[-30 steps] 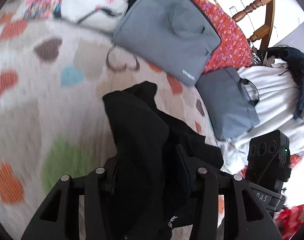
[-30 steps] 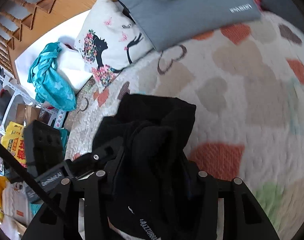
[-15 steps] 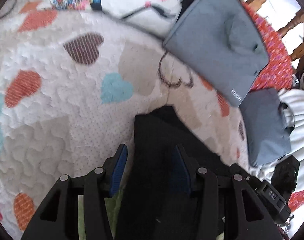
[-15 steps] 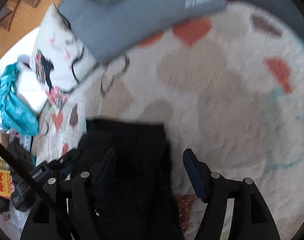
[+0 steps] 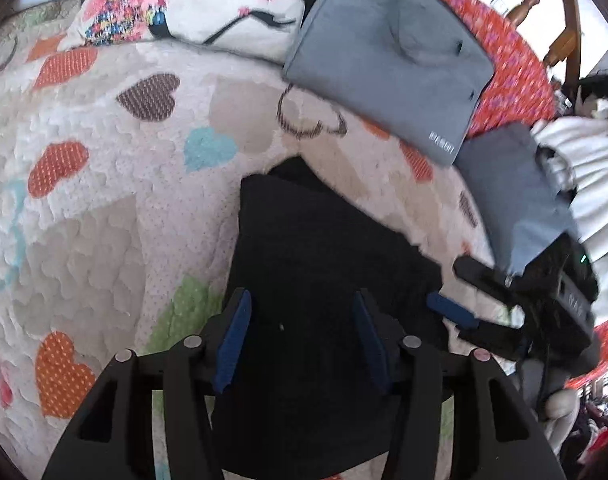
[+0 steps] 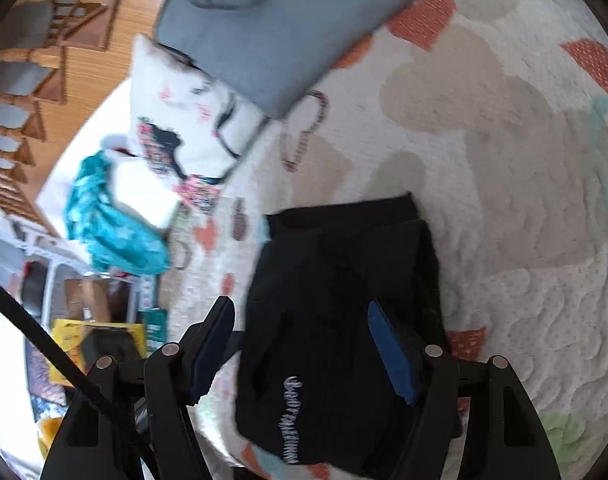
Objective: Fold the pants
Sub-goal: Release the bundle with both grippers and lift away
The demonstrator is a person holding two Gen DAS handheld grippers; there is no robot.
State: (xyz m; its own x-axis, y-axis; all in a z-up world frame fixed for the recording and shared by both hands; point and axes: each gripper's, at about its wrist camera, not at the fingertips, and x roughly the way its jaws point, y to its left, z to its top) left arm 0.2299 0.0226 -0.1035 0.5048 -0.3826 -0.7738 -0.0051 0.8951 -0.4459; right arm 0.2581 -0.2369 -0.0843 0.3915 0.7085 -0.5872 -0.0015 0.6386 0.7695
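The black pants lie folded in a flat rectangle on the heart-patterned quilt. My left gripper is open just above their near end, holding nothing. In the right wrist view the same black pants show white lettering near their lower edge. My right gripper is open above them, with its jaws apart on either side of the fabric. The right gripper also shows at the right of the left wrist view.
A folded grey garment and a second grey piece lie beyond the pants. A white printed pillow sits at the back. A red floral cloth, a teal cloth and wooden chairs surround the quilt.
Both grippers held bunched black pants a second ago. They have opened and let go, and the pants now lie flat on the quilt.
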